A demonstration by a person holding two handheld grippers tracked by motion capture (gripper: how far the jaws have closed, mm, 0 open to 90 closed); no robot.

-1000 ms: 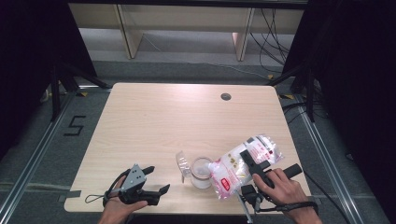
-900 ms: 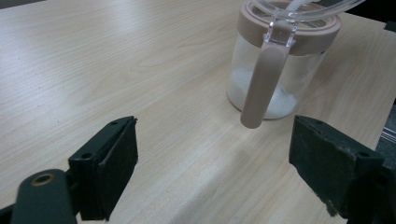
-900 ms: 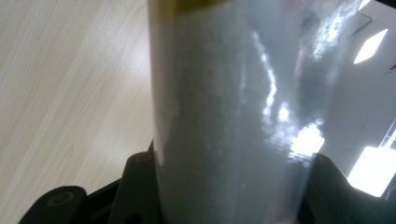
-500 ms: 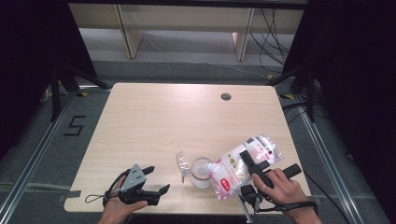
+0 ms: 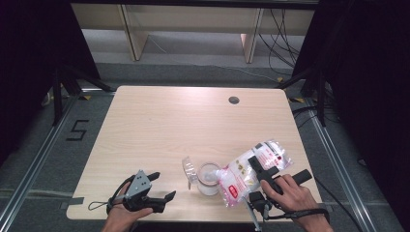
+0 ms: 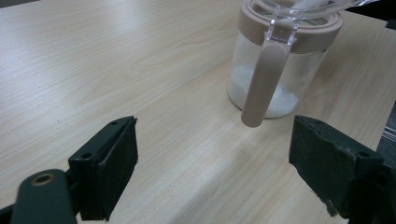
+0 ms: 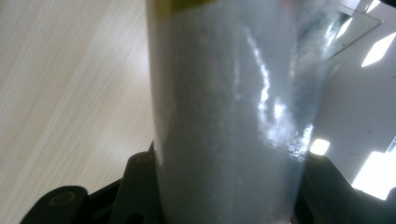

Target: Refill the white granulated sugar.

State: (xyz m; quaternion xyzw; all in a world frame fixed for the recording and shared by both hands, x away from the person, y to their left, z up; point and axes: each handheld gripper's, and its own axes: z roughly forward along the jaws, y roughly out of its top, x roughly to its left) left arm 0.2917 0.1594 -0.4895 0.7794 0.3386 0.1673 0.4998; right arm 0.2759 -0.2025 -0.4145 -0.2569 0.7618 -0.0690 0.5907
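A clear jar (image 5: 209, 180) with a pink collar stands near the table's front edge, its transparent lid (image 5: 188, 169) flipped open to the left. It has white grains in the bottom (image 6: 285, 100) and a pink latch strip (image 6: 261, 84) hangs down its side. My right gripper (image 5: 258, 168) is shut on a plastic bag of white grains (image 5: 244, 174), which lies tilted with its lower end at the jar's mouth. The bag (image 7: 229, 116) stands between the jaws in the right gripper view. My left gripper (image 5: 163, 186) rests open on the table left of the jar, nothing between its jaws (image 6: 215, 158).
The wooden table (image 5: 193, 125) has a round cable hole (image 5: 234, 100) at its far right. The jar and both hands sit close to the front edge. Dark floor, cables and shelf legs surround the table.
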